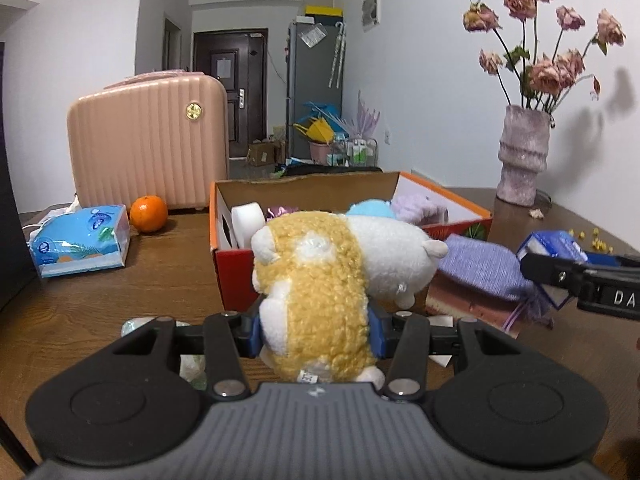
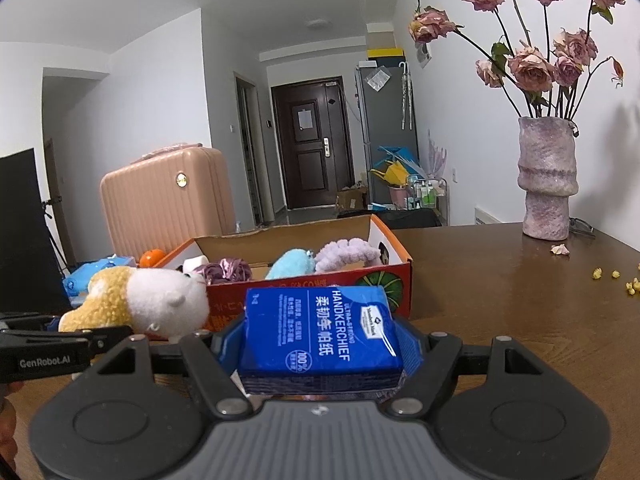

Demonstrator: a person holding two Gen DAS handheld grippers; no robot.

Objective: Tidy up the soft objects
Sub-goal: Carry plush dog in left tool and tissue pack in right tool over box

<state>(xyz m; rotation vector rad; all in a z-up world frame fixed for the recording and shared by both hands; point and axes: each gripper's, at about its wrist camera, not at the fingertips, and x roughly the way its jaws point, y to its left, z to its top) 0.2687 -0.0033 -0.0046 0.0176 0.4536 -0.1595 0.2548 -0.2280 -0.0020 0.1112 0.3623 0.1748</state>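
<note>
The left gripper, tilted slightly downward, pinches a plush toy just before the cardboard box. The right gripper, similarly tilted, clamps a blue tissue pack beside it.

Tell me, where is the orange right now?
In the left wrist view, the orange sits on the wooden table at left, between the blue tissue pack and the cardboard box, just before the pink suitcase.
</note>
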